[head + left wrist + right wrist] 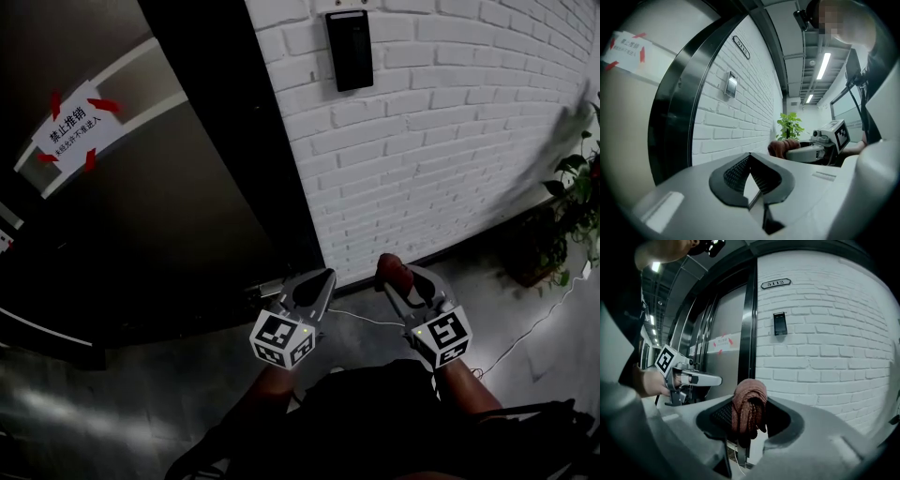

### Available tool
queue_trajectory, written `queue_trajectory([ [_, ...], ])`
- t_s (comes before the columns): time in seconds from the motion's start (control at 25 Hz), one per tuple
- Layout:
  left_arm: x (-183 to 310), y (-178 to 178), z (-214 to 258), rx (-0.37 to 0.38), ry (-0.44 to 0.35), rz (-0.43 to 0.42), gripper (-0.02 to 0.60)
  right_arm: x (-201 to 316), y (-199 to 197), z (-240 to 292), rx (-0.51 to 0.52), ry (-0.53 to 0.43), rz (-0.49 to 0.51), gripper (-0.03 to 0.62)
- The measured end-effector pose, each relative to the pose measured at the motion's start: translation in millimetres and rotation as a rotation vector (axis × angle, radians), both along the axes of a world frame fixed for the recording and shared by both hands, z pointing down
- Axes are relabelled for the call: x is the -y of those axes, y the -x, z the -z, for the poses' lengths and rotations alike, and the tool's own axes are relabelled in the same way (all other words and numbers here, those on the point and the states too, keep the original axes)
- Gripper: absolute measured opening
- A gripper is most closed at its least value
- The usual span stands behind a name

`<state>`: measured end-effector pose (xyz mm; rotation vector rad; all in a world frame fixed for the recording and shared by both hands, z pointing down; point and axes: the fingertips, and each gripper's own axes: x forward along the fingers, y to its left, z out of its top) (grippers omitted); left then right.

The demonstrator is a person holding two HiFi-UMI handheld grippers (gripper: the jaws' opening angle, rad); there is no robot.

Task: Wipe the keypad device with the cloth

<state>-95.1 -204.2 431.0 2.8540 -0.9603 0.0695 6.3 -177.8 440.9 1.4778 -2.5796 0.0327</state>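
The black keypad device hangs high on the white brick wall, well above and ahead of both grippers. It also shows in the left gripper view and the right gripper view. My right gripper is shut on a bunched reddish-brown cloth, which sticks up between its jaws. My left gripper is beside it at the same height, its jaws closed to a point with nothing between them. Both grippers are held low, near the foot of the wall.
A dark metal door with a red-and-white notice fills the left, edged by a black frame. A potted plant stands at the right by the wall. A thin white cable runs over the grey floor.
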Motion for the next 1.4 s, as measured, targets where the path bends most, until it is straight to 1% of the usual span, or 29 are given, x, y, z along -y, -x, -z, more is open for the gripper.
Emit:
queue_trajectory([
  [0.16, 16, 7, -2, -0.01, 0.006, -0.013, 0.017, 17, 9, 13, -0.011, -0.035, -0.014, 0.144],
  [0.32, 20, -1, -5, -0.014, 0.014, -0.028, 0.017, 37, 1, 31, -0.036, -0.073, -0.023, 0.144],
  [0.44, 24, -9, -4, -0.012, 0.007, -0.016, 0.017, 61, -10, 50, -0.063, -0.111, -0.01, 0.144],
  [0.6, 28, -20, -2, -0.011, 0.007, 0.02, 0.017, 86, -25, 93, -0.084, -0.181, 0.032, 0.144],
  [0.8, 32, -33, 2, -0.008, -0.008, 0.092, 0.016, 114, -34, 150, -0.099, -0.293, 0.104, 0.144],
  [0.96, 35, -40, 1, 0.009, -0.032, 0.143, 0.016, 135, -35, 195, -0.123, -0.399, 0.12, 0.144],
  [1.04, 34, -45, 1, 0.013, -0.031, 0.158, 0.016, 146, -31, 217, -0.143, -0.454, 0.131, 0.144],
  [1.16, 26, -53, 1, 0.012, -0.013, 0.157, 0.017, 156, -20, 254, -0.182, -0.545, 0.155, 0.144],
  [1.32, 18, -51, -1, 0.026, 0.001, 0.169, 0.017, 171, -4, 304, -0.244, -0.664, 0.126, 0.144],
  [1.4, 15, -45, 0, 0.031, 0.003, 0.181, 0.016, 181, 2, 324, -0.263, -0.696, 0.103, 0.144],
])
